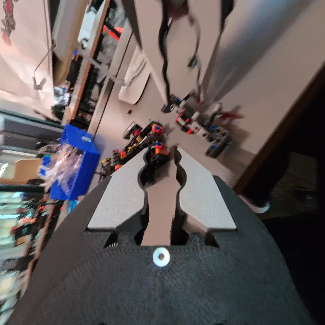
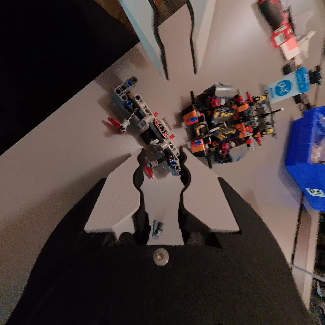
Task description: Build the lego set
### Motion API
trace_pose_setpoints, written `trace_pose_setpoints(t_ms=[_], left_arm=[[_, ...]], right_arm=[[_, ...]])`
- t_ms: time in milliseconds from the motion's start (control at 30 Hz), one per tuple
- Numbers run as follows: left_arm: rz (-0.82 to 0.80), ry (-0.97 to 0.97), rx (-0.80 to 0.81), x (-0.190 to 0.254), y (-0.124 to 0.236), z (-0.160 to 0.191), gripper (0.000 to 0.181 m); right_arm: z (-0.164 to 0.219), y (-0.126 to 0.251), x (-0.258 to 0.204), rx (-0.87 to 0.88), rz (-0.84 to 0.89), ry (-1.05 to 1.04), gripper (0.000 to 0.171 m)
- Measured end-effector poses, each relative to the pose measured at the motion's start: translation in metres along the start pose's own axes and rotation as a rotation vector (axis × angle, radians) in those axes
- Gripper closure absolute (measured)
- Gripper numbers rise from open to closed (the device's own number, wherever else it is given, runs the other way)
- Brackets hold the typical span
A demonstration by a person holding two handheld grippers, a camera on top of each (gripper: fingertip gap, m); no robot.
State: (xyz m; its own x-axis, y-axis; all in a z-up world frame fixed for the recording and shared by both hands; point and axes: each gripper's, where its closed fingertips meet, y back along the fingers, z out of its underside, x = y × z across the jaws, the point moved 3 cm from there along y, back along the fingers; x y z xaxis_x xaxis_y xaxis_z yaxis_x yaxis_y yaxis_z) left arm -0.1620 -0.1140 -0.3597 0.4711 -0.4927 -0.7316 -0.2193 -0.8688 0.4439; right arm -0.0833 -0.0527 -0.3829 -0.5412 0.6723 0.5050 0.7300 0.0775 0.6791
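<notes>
Two lego builds lie on the pale table. A large black and orange chassis sits to the right of a long grey beam assembly with red and blue pins. My right gripper is open and empty, its tips just short of the near end of the grey assembly. A small grey loose piece lies on the table between its fingers. In the left wrist view, my left gripper is open and empty, just short of the black and orange chassis, with the grey assembly beyond. The left gripper also shows at the top of the right wrist view.
A blue bin holding clear bags stands right of the chassis; it also shows in the left wrist view. A light blue bottle-like item and a red and black object lie farther back. The table edge drops into darkness on the left.
</notes>
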Motion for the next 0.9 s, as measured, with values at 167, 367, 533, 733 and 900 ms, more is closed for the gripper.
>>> trace_pose_setpoints(t_ms=[167,367,533,733,900], left_arm=[[0.136,0.056,0.057,0.034,0.015,-0.025,0.148],[0.098,0.074,-0.017,0.043,-0.001,-0.011,0.149],[0.046,0.083,-0.075,0.043,-0.011,-0.004,0.156],[0.068,0.18,-0.066,0.037,-0.013,0.0,0.157],[0.12,0.231,-0.042,0.037,-0.015,0.001,0.157]], right_arm=[[0.005,-0.014,0.001,-0.063,-0.149,-0.037,0.135],[0.003,-0.017,0.007,-0.141,-0.39,-0.164,0.145],[0.0,-0.019,0.008,-0.193,-0.577,-0.237,0.145],[-0.004,-0.019,0.015,-0.148,-0.494,-0.182,0.123],[-0.011,-0.009,0.013,-0.077,-0.363,-0.02,0.135]])
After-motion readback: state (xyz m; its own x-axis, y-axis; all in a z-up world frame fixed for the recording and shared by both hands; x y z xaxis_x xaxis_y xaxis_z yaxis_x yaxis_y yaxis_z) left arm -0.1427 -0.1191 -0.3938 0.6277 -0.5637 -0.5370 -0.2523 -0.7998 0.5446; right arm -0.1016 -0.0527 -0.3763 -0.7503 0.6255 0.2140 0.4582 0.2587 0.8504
